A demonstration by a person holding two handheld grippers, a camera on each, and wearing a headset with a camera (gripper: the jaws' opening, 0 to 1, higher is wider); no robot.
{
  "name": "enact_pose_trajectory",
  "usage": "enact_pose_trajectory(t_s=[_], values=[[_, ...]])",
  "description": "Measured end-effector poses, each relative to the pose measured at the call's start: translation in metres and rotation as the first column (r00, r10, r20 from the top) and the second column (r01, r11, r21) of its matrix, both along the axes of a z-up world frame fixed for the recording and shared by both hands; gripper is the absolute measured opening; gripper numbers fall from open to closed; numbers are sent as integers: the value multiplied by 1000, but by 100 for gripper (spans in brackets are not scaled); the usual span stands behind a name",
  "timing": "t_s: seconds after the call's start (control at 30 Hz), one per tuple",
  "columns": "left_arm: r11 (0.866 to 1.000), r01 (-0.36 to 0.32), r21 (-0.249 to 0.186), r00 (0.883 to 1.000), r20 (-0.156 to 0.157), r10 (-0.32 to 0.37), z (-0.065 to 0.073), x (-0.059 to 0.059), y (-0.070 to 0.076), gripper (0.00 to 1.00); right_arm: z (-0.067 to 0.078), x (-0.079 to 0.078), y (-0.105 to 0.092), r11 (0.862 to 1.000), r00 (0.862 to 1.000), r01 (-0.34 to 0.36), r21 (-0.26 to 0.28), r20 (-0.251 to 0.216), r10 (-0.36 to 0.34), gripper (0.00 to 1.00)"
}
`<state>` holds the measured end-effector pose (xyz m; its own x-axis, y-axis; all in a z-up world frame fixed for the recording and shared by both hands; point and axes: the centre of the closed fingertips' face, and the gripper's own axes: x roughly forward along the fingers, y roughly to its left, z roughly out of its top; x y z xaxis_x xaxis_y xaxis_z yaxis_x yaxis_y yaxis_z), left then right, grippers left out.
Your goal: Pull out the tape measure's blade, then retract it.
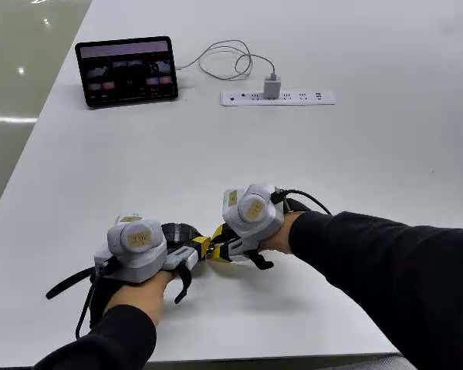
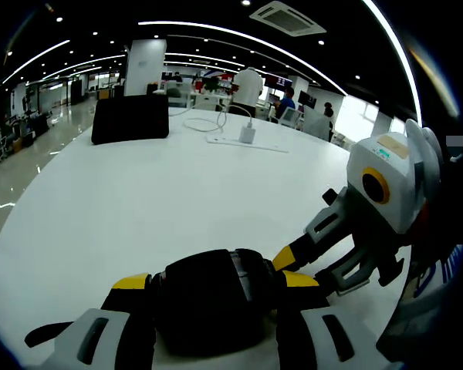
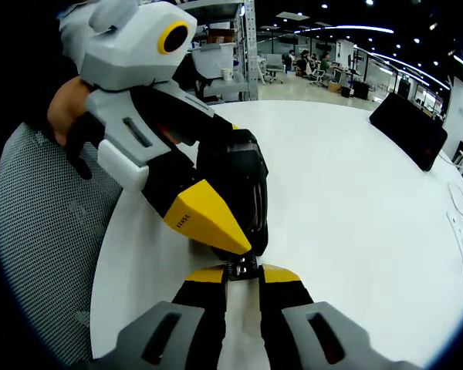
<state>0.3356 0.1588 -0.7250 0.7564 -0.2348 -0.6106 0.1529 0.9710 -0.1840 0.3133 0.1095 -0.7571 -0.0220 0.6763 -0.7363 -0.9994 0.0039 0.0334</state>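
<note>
**White workbench: tape measure held between two grippers**

White tabletop is seen across the head view, with a dark tablet propped at the far left. A white power strip lies to the tablet's right, and a charger with a looped cable is plugged into it. An open-plan office with ceiling lights is seen behind the bench in the gripper views.

Near the front edge, the black tape measure is held by the left gripper. Its yellow-tipped jaws are closed against the two sides of the case, which rests low on the table. The right gripper is brought in from the other side, tip to tip with the left one. Its jaws are set narrow and pinched on a small metal end hook at the mouth of the case (the piece is tiny and dark, so little more can be made out). Hardly any blade is seen between hook and case.

A black strap is trailed across the table to the left of the left hand. A grey mesh surface is seen beyond the table edge in the right gripper view.
</note>
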Motion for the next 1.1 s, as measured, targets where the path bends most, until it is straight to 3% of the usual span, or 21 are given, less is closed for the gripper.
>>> enact_pose_trajectory(t_s=[0.1,0.37,0.73,0.93,1.0,1.1], values=[[1000,7,0,1000,-4,-7,0,0,0,59,0,0,0,1000,1000,-3,12,-19,3,10],[1000,20,7,1000,-5,-20,0,-1,-1,59,0,-1,8,998,998,-58,-5,-5,58,9],[1000,19,4,1000,-6,-19,0,0,-1,60,-1,-1,5,1000,999,-2,-1,-48,2,11],[999,41,16,999,10,-41,0,-1,-2,62,-2,-1,5,1000,998,11,-5,-55,-11,12],[997,62,43,998,1,-62,-1,-1,-2,62,-2,-1,5,1000,999,18,-5,-47,-18,12],[997,63,39,998,3,-64,0,-1,-2,62,-2,-1,5,1000,999,23,-1,-40,-23,12]])
